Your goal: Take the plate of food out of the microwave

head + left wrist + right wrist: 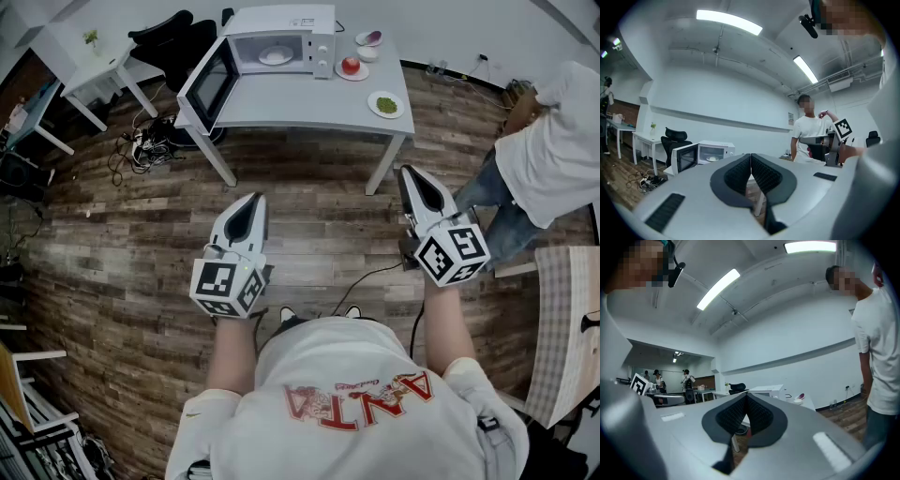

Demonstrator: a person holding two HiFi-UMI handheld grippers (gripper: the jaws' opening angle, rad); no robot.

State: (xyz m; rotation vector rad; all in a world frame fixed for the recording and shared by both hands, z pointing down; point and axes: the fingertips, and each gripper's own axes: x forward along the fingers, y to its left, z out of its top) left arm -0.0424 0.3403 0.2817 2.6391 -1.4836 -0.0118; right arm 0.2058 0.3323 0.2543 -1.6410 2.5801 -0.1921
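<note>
A white microwave (281, 39) stands on a grey table (309, 108) far ahead of me, its door (211, 86) swung open to the left. Inside it lies a white plate of food (276, 55). The left gripper view also shows the microwave (712, 152) with the plate (712, 159) in it. My left gripper (256, 200) and right gripper (406, 172) are held level over the wooden floor, well short of the table. Both are shut with nothing between the pads; the left gripper (751, 155) and the right gripper (746, 394) each show their pads touching.
On the table to the right of the microwave sit a plate with a red fruit (351, 67), a plate of green food (386, 104) and two small bowls (367, 45). A person (548, 141) stands at the right. A black chair (173, 42), a white desk (101, 67) and floor cables (141, 145) lie at the left.
</note>
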